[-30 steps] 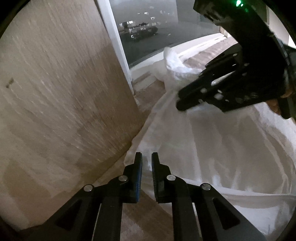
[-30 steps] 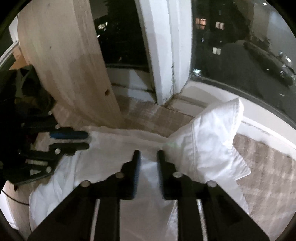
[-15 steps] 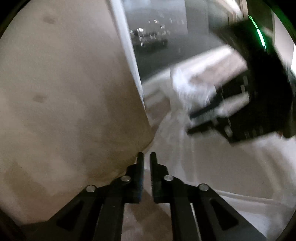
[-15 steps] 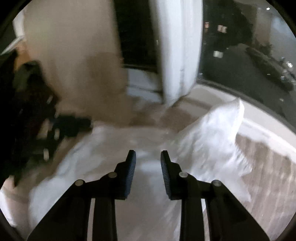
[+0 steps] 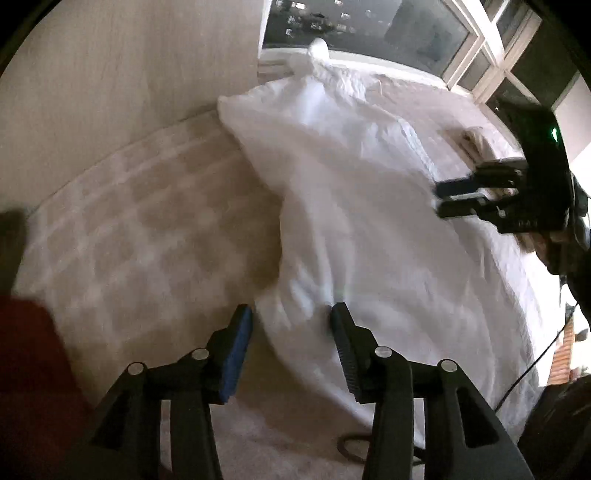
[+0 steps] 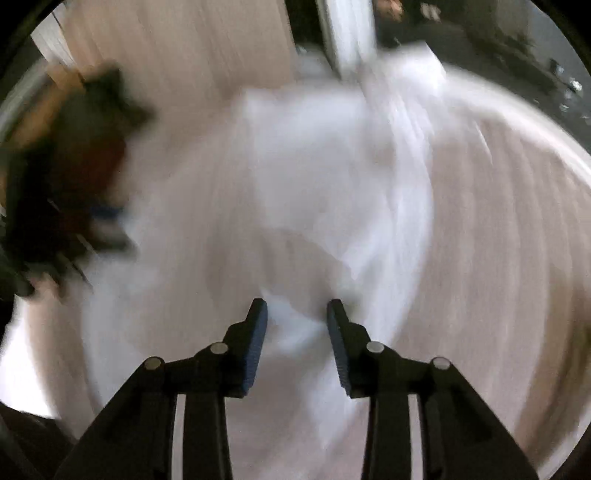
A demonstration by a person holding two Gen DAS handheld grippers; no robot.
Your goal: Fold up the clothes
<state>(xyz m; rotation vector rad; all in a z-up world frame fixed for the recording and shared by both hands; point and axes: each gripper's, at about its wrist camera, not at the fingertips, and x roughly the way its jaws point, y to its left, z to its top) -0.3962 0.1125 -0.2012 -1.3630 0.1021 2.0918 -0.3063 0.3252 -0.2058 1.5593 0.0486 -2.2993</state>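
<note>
A white garment [image 5: 351, 192] lies spread on the pale checked bed cover [image 5: 140, 236], reaching from my fingers to the window sill. My left gripper [image 5: 291, 317] is open and empty, its jaws wide apart over the garment's near edge. My right gripper [image 6: 297, 314] is open and empty above the same white garment [image 6: 314, 192]; that view is heavily motion-blurred. The right gripper also shows in the left wrist view [image 5: 461, 197] at the right, over the cloth. The left gripper appears as a dark blur at the left of the right wrist view [image 6: 107, 229].
A beige headboard or wall panel [image 5: 129, 62] rises at the left. Dark windows [image 5: 369, 26] run along the back. A small folded beige item [image 5: 476, 142] lies on the bed at the right. A dark cable [image 5: 351, 448] loops near the bed's front.
Both grippers have opened and let go of the white garment, which now lies on the bed. Both have pulled back and swung; the right one is still moving fast.
</note>
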